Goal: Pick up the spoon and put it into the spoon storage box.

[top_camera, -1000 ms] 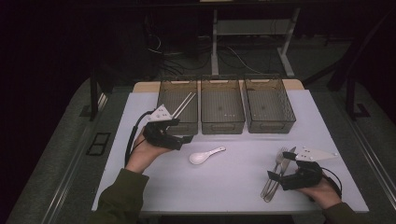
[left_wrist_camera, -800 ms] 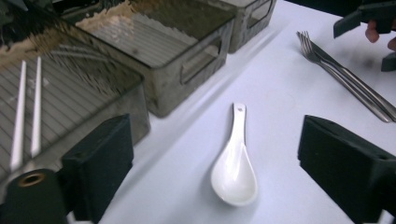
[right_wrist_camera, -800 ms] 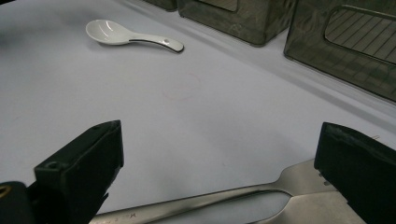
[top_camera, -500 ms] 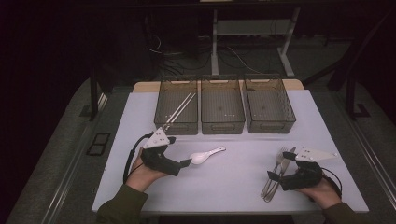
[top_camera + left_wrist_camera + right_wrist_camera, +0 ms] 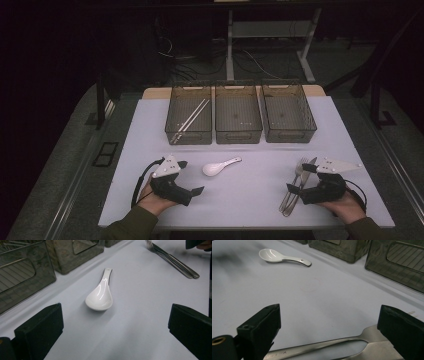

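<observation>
The white ceramic spoon [image 5: 220, 166] lies on the worktop [image 5: 250, 200] just in front of the middle mesh basket [image 5: 238, 119], bowl toward the left tongs [image 5: 192, 176], whose jaws have just been opening and stand wide with nothing between them. The right tongs [image 5: 299, 177] gape open over a steel fork [image 5: 291, 192], well to the spoon's right, without pressing on it.

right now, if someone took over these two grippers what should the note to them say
Left gripper: open, nothing between its jaws, which have just been opening; it sits low over the table, lined up on the white spoon.
Right gripper: open, low over the fork and the other metal cutlery at the table's right.
Bins: three mesh bins at the back; the left bin holds the chopsticks, the middle bin and right bin look empty.
Done: chopsticks are binned.
Left, most likely: pick up the spoon, then the metal cutlery, and put them in bins.
</observation>
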`<act>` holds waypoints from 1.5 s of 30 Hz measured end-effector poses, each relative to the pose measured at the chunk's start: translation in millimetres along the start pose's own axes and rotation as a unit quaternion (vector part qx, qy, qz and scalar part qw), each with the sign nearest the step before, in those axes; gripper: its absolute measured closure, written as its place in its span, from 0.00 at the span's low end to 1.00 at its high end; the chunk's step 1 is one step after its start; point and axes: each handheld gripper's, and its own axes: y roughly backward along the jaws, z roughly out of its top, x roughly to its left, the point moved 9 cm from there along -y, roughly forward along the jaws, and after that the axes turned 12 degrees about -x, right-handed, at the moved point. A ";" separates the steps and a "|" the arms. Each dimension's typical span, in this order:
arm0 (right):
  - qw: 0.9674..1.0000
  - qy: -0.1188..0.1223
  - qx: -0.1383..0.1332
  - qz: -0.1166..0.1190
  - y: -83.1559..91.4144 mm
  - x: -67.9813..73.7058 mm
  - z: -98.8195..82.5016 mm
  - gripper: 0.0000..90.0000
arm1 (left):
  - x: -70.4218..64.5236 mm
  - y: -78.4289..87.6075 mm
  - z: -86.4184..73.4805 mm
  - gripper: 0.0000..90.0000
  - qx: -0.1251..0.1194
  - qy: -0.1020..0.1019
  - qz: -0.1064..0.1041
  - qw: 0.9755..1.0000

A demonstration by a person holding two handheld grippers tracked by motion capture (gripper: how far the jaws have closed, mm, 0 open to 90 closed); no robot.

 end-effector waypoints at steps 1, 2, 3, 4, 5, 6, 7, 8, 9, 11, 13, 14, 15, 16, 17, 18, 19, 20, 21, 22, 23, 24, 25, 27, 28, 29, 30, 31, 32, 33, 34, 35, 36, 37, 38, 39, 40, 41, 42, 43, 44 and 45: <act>1.000 0.000 0.002 -0.001 0.2 -0.1 0.1 0.06 | 0.3 -0.2 0.5 0.00 -0.002 0.000 0.000 1.000; 1.000 0.000 0.003 -0.001 0.4 -0.1 0.0 0.06 | 0.5 0.2 0.7 0.00 -0.001 -0.002 0.000 1.000; 1.000 -0.002 0.004 -0.001 0.7 0.0 -0.1 0.06 | 0.8 0.4 0.8 0.00 -0.001 -0.005 0.000 1.000; 1.000 -0.003 0.005 0.000 0.7 0.1 -0.2 0.06 | 0.8 0.5 0.9 0.00 -0.003 -0.003 0.000 1.000; 1.000 -0.005 0.006 0.000 0.6 0.5 -0.1 0.06 | 1.0 0.7 0.9 0.00 -0.004 -0.003 -0.001 1.000; 1.000 -0.005 0.007 0.002 0.3 1.0 0.3 0.06 | 1.0 0.6 0.5 0.00 -0.003 -0.001 0.000 1.000; 1.000 -0.006 0.006 0.006 0.0 1.8 1.0 0.07 | 1.1 0.1 -0.1 0.00 -0.001 0.000 -0.001 1.000; 1.000 -0.008 0.006 0.010 -0.5 3.0 2.1 0.07 | 1.0 -0.5 -1.1 0.00 0.001 0.000 -0.002 1.000; 1.000 -0.009 0.006 0.013 -1.3 4.1 3.4 0.08 | 0.7 -1.2 -1.7 0.00 0.003 0.000 -0.003 1.000; 1.000 -0.008 0.004 0.020 -2.5 6.3 6.9 0.16 | 0.4 -1.9 -2.8 0.00 0.006 -0.002 -0.004 1.000; 1.000 -0.009 0.001 0.025 -4.6 8.1 10.9 0.16 | 0.4 -2.0 -2.5 0.00 0.007 -0.005 -0.005 1.000; 1.000 -0.009 0.001 0.027 -5.7 8.8 12.3 0.17 | 0.3 -2.0 -2.2 0.00 0.006 -0.004 -0.004 1.000; 1.000 -0.009 0.001 0.028 -7.0 9.5 13.3 0.18 | 0.4 -2.0 -2.2 0.00 0.006 -0.004 -0.004 1.000; 1.000 -0.011 0.001 0.029 -8.0 9.7 14.2 0.19 | 0.4 -2.1 -2.4 0.00 0.006 -0.004 -0.004 1.000; 0.999 -0.013 0.001 0.031 -8.9 10.1 15.3 0.20 | 0.5 -2.3 -2.4 0.00 0.006 -0.003 -0.004 1.000; 0.999 -0.015 0.000 0.032 -9.4 10.8 16.5 0.20 | 0.8 -3.1 -1.7 0.00 0.005 -0.002 -0.003 1.000; 0.999 -0.015 -0.002 0.032 -9.9 10.9 17.3 0.21 | 1.7 -4.7 -0.3 0.00 0.003 -0.002 -0.002 1.000; 0.999 -0.016 -0.003 0.033 -10.5 11.1 17.8 0.21 | 3.0 -6.6 1.3 0.00 0.004 -0.006 -0.003 1.000; 0.999 -0.015 -0.002 0.035 -11.0 11.3 17.5 0.21 | 3.7 -9.3 3.4 0.00 0.002 -0.007 -0.002 1.000; 0.999 -0.012 0.000 0.034 -11.6 10.9 16.8 0.21 | 5.1 -11.9 5.5 0.01 0.003 -0.012 -0.001 1.000; 0.999 -0.012 0.000 0.033 -12.0 10.9 16.4 0.20 | 6.4 -14.6 8.0 0.02 0.002 -0.014 0.000 1.000; 0.999 -0.014 0.000 0.033 -11.9 11.1 16.2 0.20 | 7.9 -17.2 10.5 0.04 0.001 -0.017 0.001 1.000; 0.999 -0.013 0.000 0.033 -11.8 11.0 16.3 0.20 | 9.4 -20.3 12.8 0.06 0.000 -0.019 0.002 1.000; 0.999 -0.014 0.000 0.033 -11.8 10.8 16.3 0.20 | 11.8 -25.8 16.1 0.11 0.001 -0.021 0.005 1.000; 0.999 -0.014 0.000 0.033 -12.0 10.7 16.0 0.20 | 12.9 -28.0 17.4 0.14 0.002 -0.023 0.004 1.000; 0.999 -0.015 0.002 0.033 -12.1 10.6 15.6 0.20 | 13.6 -30.0 18.4 0.16 0.002 -0.022 0.005 1.000; 0.999 -0.015 0.002 0.033 -12.3 10.4 15.1 0.20 | 14.5 -32.1 19.8 0.18 0.000 -0.021 0.005 1.000; 0.999 -0.014 0.002 0.033 -12.5 10.1 14.9 0.20 | 15.4 -34.4 21.2 0.21 -0.002 -0.019 0.004 1.000; 0.999 -0.014 0.002 0.033 -12.7 9.9 14.8 0.20 | 16.8 -36.5 22.7 0.23 -0.001 -0.019 0.003 1.000; 0.999 -0.014 0.002 0.033 -12.7 9.8 14.8 0.20 | 17.7 -39.3 24.5 0.28 -0.002 -0.018 0.002 1.000; 0.999 -0.014 0.002 0.033 -12.7 9.8 14.8 0.20 | 18.6 -42.2 26.4 0.32 -0.003 -0.017 0.002 1.000; 0.999 -0.014 0.002 0.033 -12.6 9.9 14.8 0.20 | 19.7 -45.5 28.4 0.35 -0.004 -0.016 0.003 1.000; 0.999 -0.014 0.002 0.033 -12.5 10.0 14.8 0.20 | 20.1 -49.3 30.5 0.39 -0.006 -0.012 0.000 1.000; 0.999 -0.014 0.002 0.033 -12.5 10.0 14.8 0.20 | 20.3 -52.9 31.8 0.44 -0.003 -0.010 -0.006 1.000; 0.999 -0.014 0.002 0.032 -12.5 9.9 14.7 0.20 | 20.9 -57.2 33.0 0.47 -0.001 -0.010 -0.009 1.000; 0.999 -0.014 0.002 0.032 -12.6 9.8 14.6 0.20 | 21.1 -61.3 33.8 0.50 0.004 -0.010 -0.012 1.000; 0.999 -0.014 0.002 0.032 -12.6 9.8 14.5 0.20 | 21.3 -65.5 35.1 0.54 0.005 -0.010 -0.013 1.000; 0.999 -0.014 0.002 0.032 -12.5 9.7 14.3 0.20 | 21.9 -69.3 36.1 0.57 0.008 -0.011 -0.013 1.000; 0.999 -0.014 0.002 0.032 -12.5 9.5 14.2 0.20 | 22.7 -73.2 36.7 0.61 0.012 -0.009 -0.015 1.000; 0.999 -0.015 0.002 0.032 -12.4 9.4 14.0 0.20 | 23.0 -77.2 36.9 0.66 0.015 -0.006 -0.019 1.000; 0.999 -0.015 0.002 0.032 -12.4 9.3 13.9 0.20 | 24.0 -81.2 36.8 0.71 0.019 -0.005 -0.020 1.000; 0.999 -0.015 0.003 0.032 -12.4 9.2 13.8 0.20 | 25.2 -85.0 36.3 0.76 0.025 -0.005 -0.022 0.999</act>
